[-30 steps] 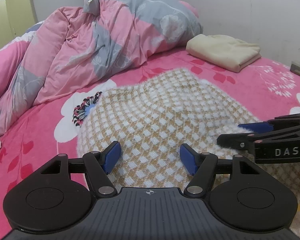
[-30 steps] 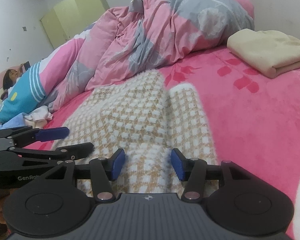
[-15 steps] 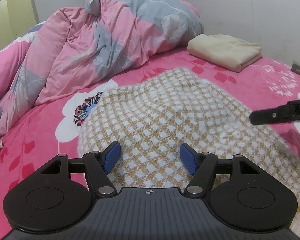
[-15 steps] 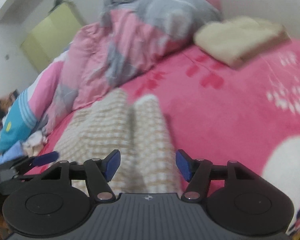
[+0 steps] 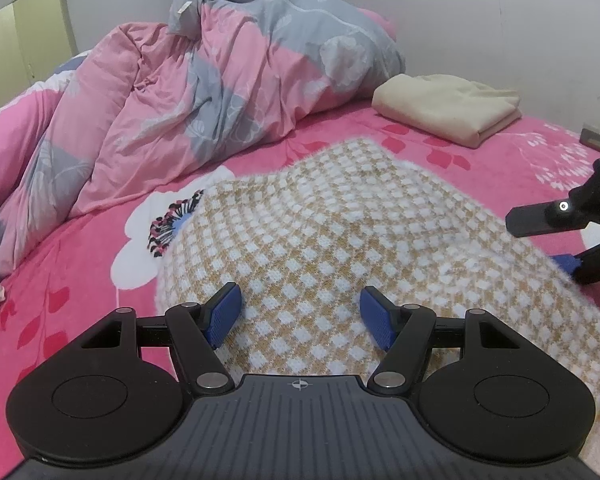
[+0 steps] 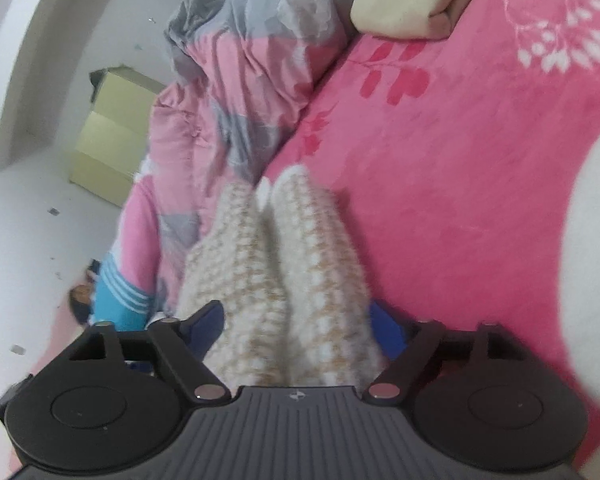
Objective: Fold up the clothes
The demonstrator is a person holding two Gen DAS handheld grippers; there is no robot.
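The checked knit garment [image 5: 340, 240], tan and white, lies spread on the pink floral bedsheet [image 5: 72, 280], near the front edge of the bed. The left gripper [image 5: 300, 314] hovers low over the near part of the garment with its blue pads [image 5: 224, 314] spread wide apart; nothing is between them.

The right gripper [image 6: 296, 328] is at the garment's right edge. In the right wrist view, which is blurred, a thick bunched fold of the knit fills the space between its blue fingers [image 6: 204, 320], which stand well apart on either side of the fold. Whether they press the fabric or only straddle it cannot be told from this view. In the left wrist view the same gripper shows at the right border, its fingers set at the garment's edge.

Behind the garment, a pink-and-grey duvet [image 5: 204, 92] is heaped up. A folded cream blanket [image 5: 448, 106] rests on the sheet just beside the duvet, apart from the garment.
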